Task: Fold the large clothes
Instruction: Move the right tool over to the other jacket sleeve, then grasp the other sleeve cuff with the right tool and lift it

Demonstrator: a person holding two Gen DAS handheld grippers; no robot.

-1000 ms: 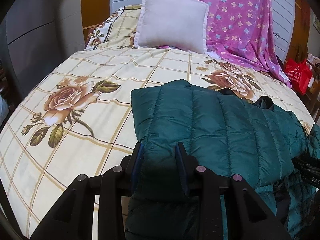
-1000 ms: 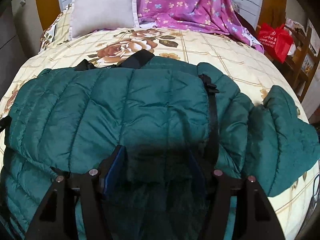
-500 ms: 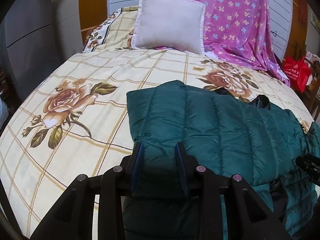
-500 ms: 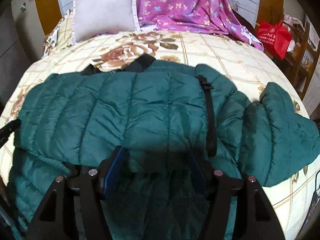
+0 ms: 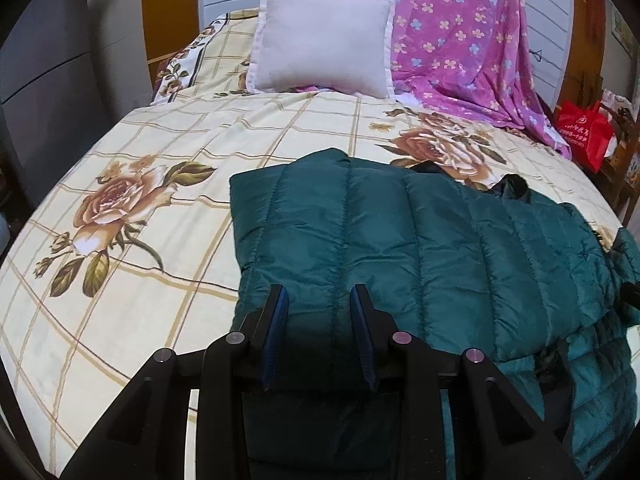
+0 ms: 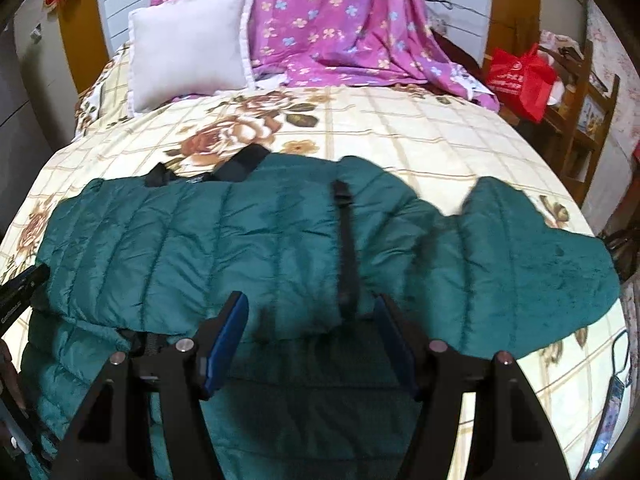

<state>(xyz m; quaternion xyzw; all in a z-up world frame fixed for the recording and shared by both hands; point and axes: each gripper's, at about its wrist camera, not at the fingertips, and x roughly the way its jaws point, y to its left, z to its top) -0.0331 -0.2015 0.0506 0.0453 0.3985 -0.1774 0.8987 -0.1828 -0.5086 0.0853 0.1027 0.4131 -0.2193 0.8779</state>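
Left wrist view: the left gripper (image 5: 318,300) hangs over the near-left part of the green puffer jacket (image 5: 420,248), likely to take or hold down that edge for a fold.
Left gripper state: its blue pads stand a modest way apart; jacket fabric fills the space between them, but whether they pinch it I cannot tell.
Right gripper state: the right gripper (image 6: 310,310) has its jaws wide, and the pads appear to press on nothing, with the jacket lying below them.
Jacket position: it lies spread crosswise on the near half of the floral bedspread (image 5: 132,200), its upper layer doubled over a lower one near the grippers; a flat bed gives room to square up a bulky garment.
Loose part: one green flap (image 6: 532,264) sticks out to the right, probably yet to be folded in.
Black strap (image 6: 347,240): one, running down the top layer.
Background: white pillow (image 5: 320,40) and pink flowered cloth (image 5: 460,32) sit at the head, well apart from the work.
Counts: one jacket, two grippers, one pillow, one pink cloth, one red bag (image 6: 520,80).
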